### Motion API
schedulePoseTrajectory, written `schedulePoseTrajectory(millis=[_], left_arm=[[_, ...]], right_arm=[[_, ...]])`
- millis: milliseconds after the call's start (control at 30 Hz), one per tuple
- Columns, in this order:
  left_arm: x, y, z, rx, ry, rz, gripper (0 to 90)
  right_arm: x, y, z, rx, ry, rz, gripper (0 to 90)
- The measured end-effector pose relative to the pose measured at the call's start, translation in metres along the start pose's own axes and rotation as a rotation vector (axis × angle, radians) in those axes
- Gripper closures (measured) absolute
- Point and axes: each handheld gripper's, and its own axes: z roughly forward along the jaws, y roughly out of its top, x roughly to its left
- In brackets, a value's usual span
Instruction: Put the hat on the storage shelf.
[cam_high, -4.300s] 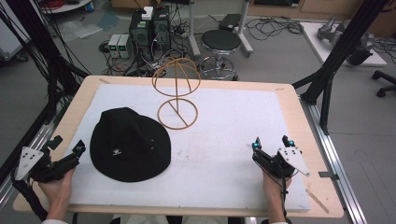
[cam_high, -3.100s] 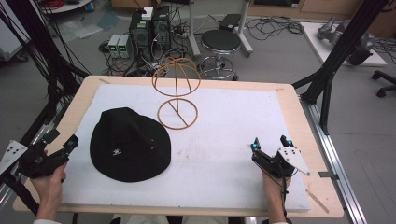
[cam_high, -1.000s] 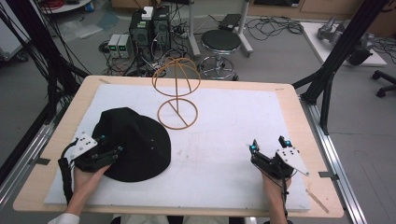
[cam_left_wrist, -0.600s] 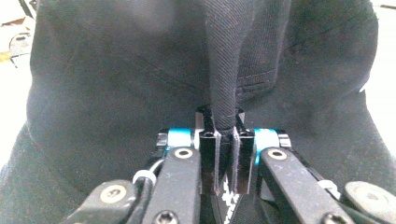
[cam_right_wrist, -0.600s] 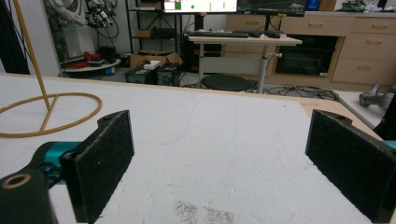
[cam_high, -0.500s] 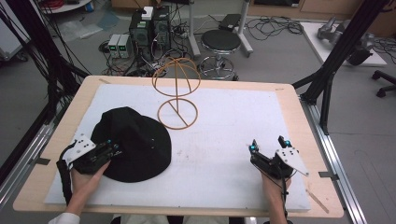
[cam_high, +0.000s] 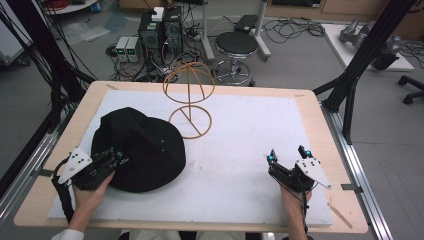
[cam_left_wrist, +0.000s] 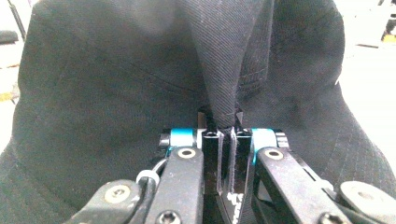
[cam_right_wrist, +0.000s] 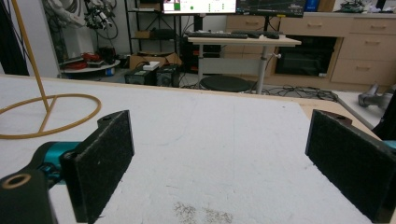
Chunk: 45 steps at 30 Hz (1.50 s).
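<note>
The left gripper (cam_left_wrist: 223, 133) has its jaws pressed together on a pinched fold of the black hat (cam_high: 142, 147), the cloth rising in a ridge straight out of the grip. A few seconds ago this gripper sat off the hat's left edge with nothing in it; it has since moved in and closed on the brim nearest the person. The hat lies just left of the wire hat stand (cam_high: 189, 102), touching its base ring or nearly so. That suggests lifting toward the stand comes next. The right gripper (cam_high: 287, 156), well right of the stand, has stayed put, jaws wide apart and empty.
</note>
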Motion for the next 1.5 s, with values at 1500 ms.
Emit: schedulePoseTrajectory(millis=[1500], left_arm=[[0.024, 0.134, 0.045, -0.478, -0.020, -0.027, 86.5]], right_arm=[[0.007, 0.003, -0.004, -0.035, 0.036, 0.020, 7.1]])
